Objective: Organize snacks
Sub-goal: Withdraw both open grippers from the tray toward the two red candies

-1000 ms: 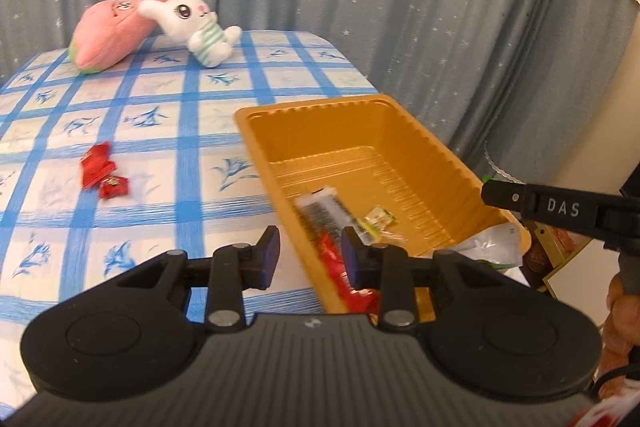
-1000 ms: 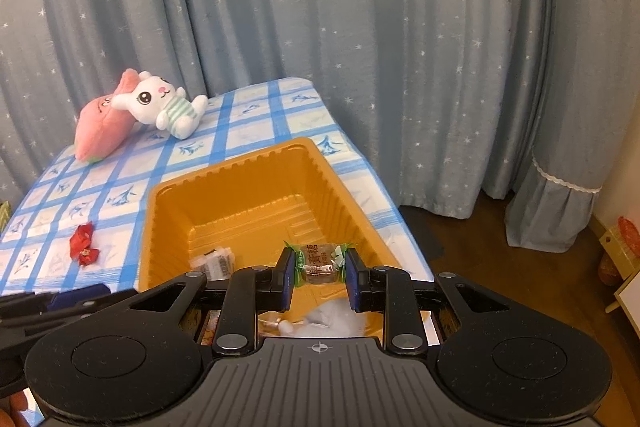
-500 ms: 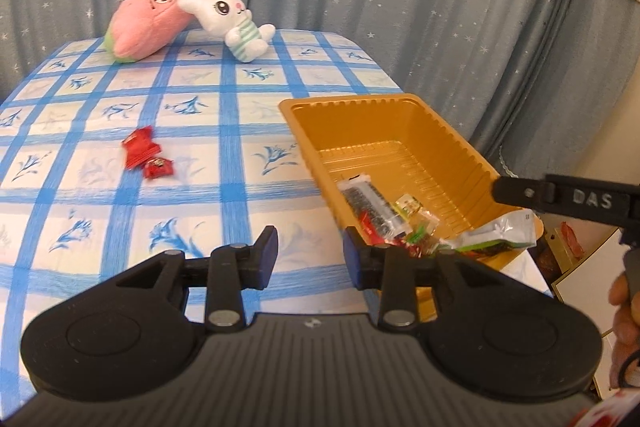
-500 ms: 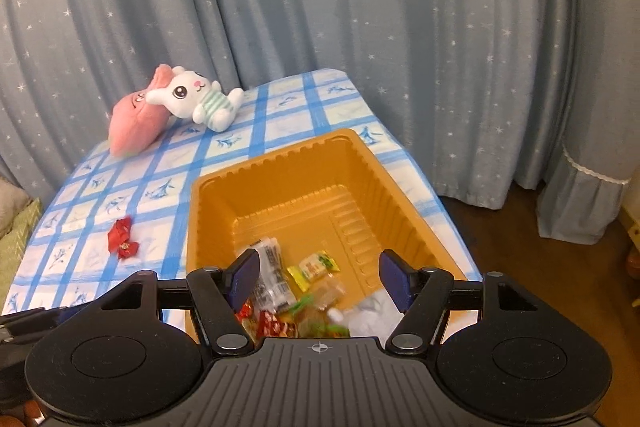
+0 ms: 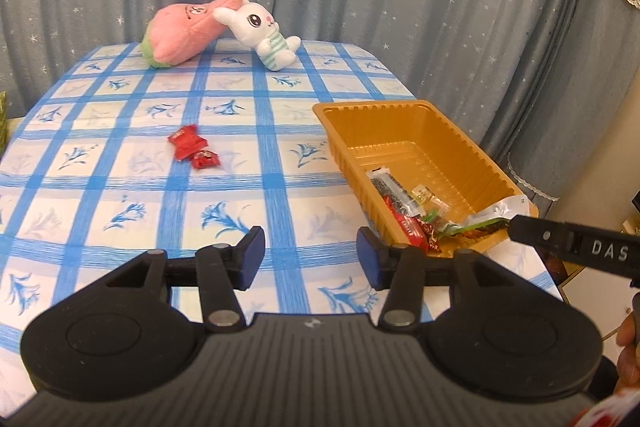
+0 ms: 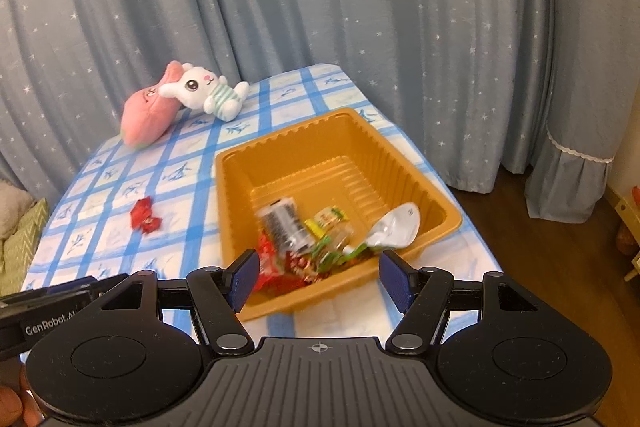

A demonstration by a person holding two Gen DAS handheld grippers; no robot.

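A: Two red candy wrappers (image 5: 194, 150) on the tablecloth (image 5: 120, 187), ahead-left of the left gripper (image 5: 310, 257), jaws just opening, empty

B: Right gripper (image 6: 320, 277) wide, empty, over the orange tray (image 6: 240, 195); left nearer

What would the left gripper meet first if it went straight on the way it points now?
Probably bare tablecloth. The left gripper is open and empty, aimed between the red candies and the orange tray; neither seems to lie in line, though depth is unclear.
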